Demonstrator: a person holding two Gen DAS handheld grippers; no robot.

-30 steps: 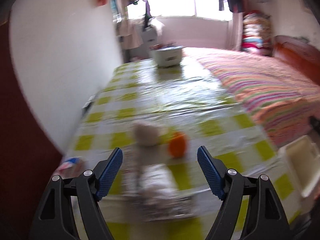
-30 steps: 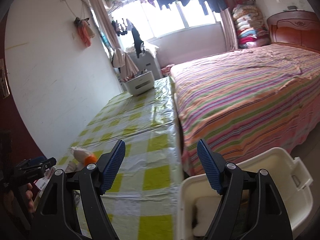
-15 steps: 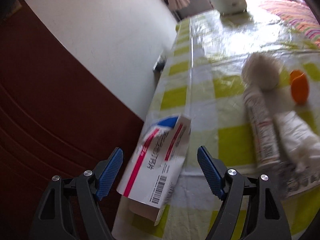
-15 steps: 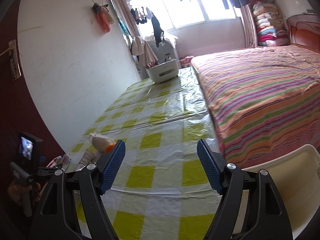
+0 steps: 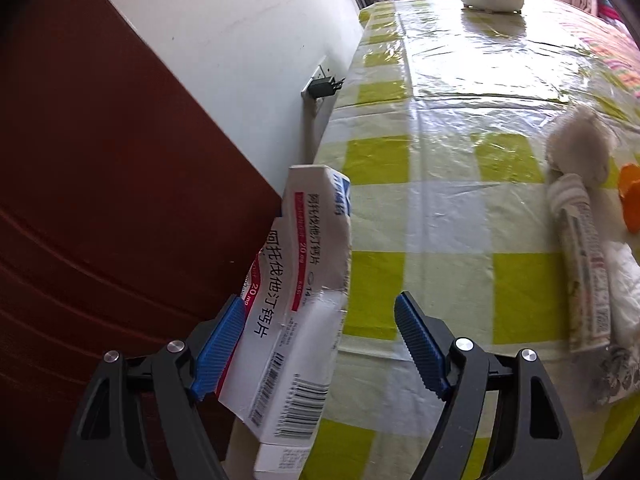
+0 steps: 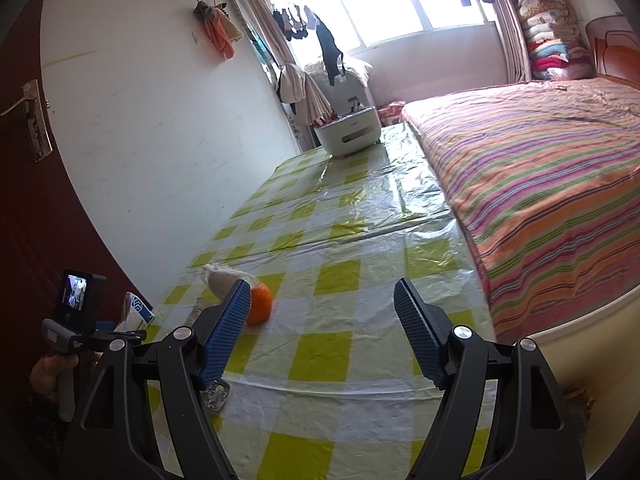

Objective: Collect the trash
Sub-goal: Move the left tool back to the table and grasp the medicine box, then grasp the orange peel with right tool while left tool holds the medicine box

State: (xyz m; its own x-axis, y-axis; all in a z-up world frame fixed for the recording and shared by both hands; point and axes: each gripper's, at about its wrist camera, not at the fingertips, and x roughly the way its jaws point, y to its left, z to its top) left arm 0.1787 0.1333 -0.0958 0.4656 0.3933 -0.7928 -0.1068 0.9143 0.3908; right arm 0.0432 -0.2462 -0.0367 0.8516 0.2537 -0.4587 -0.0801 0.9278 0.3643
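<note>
Crumpled cardboard box (image 5: 298, 304) between ribbed left gripper (image 5: 320, 344) pads

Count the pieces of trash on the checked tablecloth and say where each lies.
4 that show: a medicine box at the wall-side edge, between the left gripper's open jaws; a rolled paper tube; a crumpled white wad at its far end; a white wrapper beside it. More may be hidden.

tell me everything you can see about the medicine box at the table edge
The medicine box is a flattened white cardboard carton with a red stripe, a blue corner, black Chinese lettering and barcodes near its lower end. It looks creased and torn along one side, with an end flap open. It lies lengthwise along the left edge of the checked table, partly overhanging it. It sits between the open jaws of the left tool, close against the left pad; the right pad stands clear.
</note>
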